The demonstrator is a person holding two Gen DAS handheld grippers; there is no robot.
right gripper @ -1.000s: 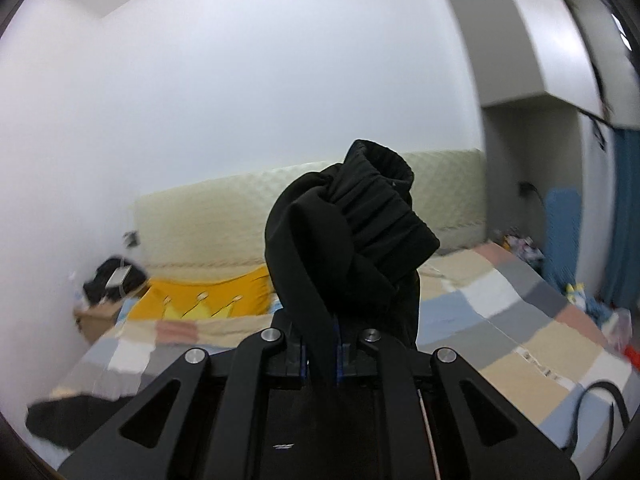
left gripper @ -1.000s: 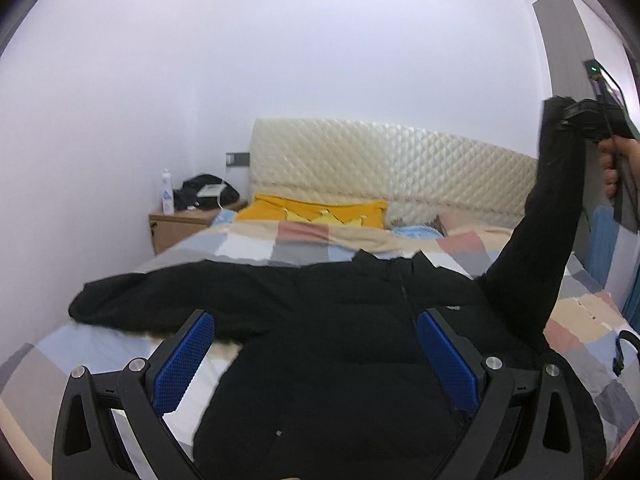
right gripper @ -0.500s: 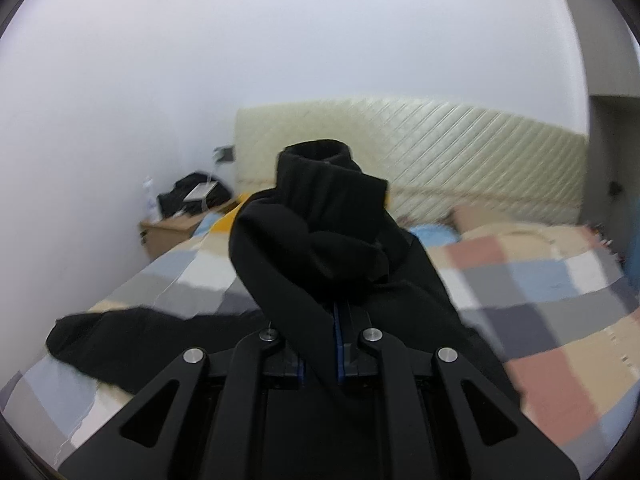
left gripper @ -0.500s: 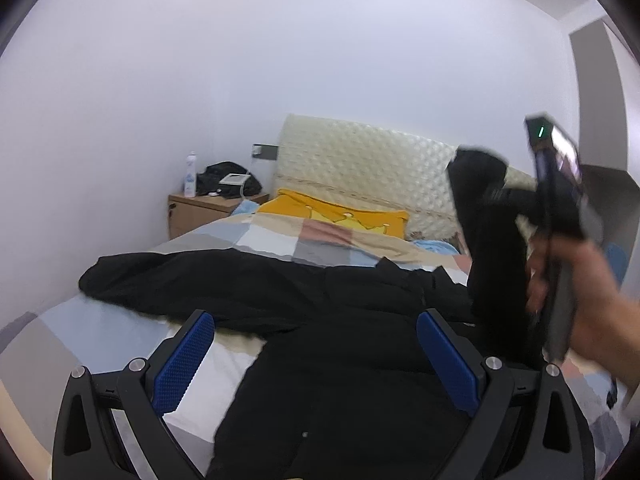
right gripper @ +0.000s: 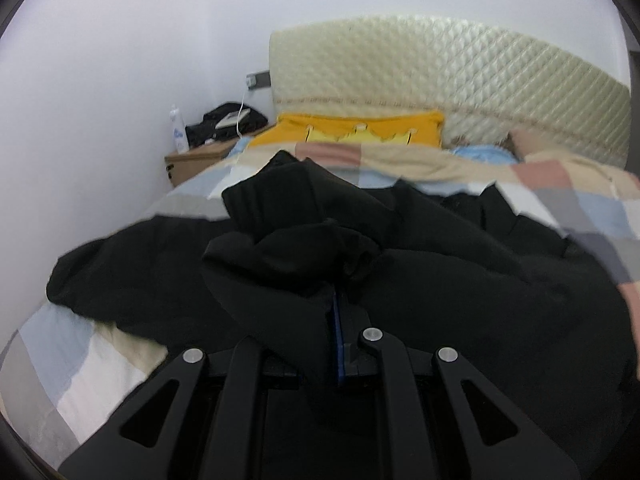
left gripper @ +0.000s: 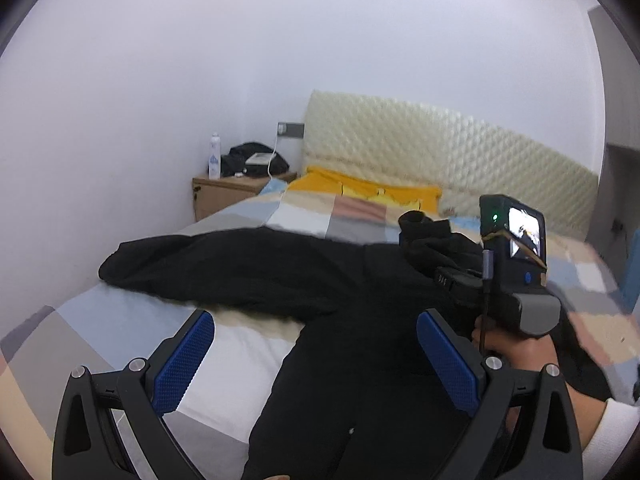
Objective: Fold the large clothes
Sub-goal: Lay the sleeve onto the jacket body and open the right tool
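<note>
Black jacket (left gripper: 360,360) on checked bed (left gripper: 120,320); right gripper (right gripper: 336,320) clamped on sleeve cuff (right gripper: 288,240), 12 o'clock; left gripper (left gripper: 316,356) spread wide, empty

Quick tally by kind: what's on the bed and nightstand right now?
Black jacket: 1
Yellow pillow: 1
Checked bedspread: 1
White bottle: 1
Dark bundle on the nightstand: 1
Total: 5
Right tongs are shut on the jacket sleeve; left tongs are open.

Bare quilt (left gripper: 132,320) beside the outstretched sleeve (left gripper: 224,268) seems open; nightstand (left gripper: 228,192) well apart.
</note>
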